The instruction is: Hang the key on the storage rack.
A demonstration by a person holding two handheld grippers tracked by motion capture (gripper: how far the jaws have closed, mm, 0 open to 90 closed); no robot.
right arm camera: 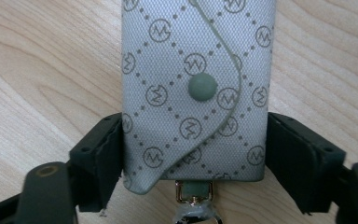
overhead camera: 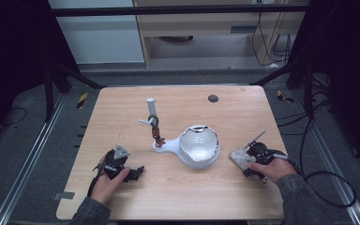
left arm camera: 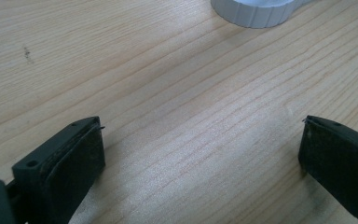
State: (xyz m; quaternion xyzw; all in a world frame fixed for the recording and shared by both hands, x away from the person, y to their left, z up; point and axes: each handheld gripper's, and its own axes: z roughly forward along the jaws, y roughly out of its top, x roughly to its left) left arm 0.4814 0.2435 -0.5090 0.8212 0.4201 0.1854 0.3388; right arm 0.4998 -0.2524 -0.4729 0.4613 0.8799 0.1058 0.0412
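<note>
**Right tongs closed on key pouch; left tongs idle and open**

Right gripper (right arm camera: 193,154): both black jaws stand against the long sides of a small grey fabric key pouch (right arm camera: 196,88), one jaw on each flank, pads touching the cloth. Grip reads as clenched on the pouch. Pouch lies flat on the wooden table (right arm camera: 37,70), its length running away from the camera, between the jaws at its near end. Cloth carries a diamond dot pattern with round monograms; curved flap is fastened by a grey-green snap button (right arm camera: 202,87) near the middle. A small gold-coloured metal loop (right arm camera: 194,191) hangs out of the near end, just below the jaw line.

High view: right gripper (overhead camera: 248,157) sits at the right side of the table (overhead camera: 122,98), held by the right hand (overhead camera: 274,169), with the pale pouch (overhead camera: 240,157) at its tip, on the side towards the bowl. Pouch lies just beside, but apart from, a white bowl-shaped stand (overhead camera: 199,146) at table centre. A short post (overhead camera: 153,119) with a hook rises from the stand's narrow end.

Left gripper (left arm camera: 200,149): jaws wide apart, released, bare wood between them. Edge of the white stand (left arm camera: 256,11) shows at the top of that view, well apart from the jaws. High view puts the left gripper (overhead camera: 133,173) at the table's left front, in the left hand (overhead camera: 107,183).
</note>
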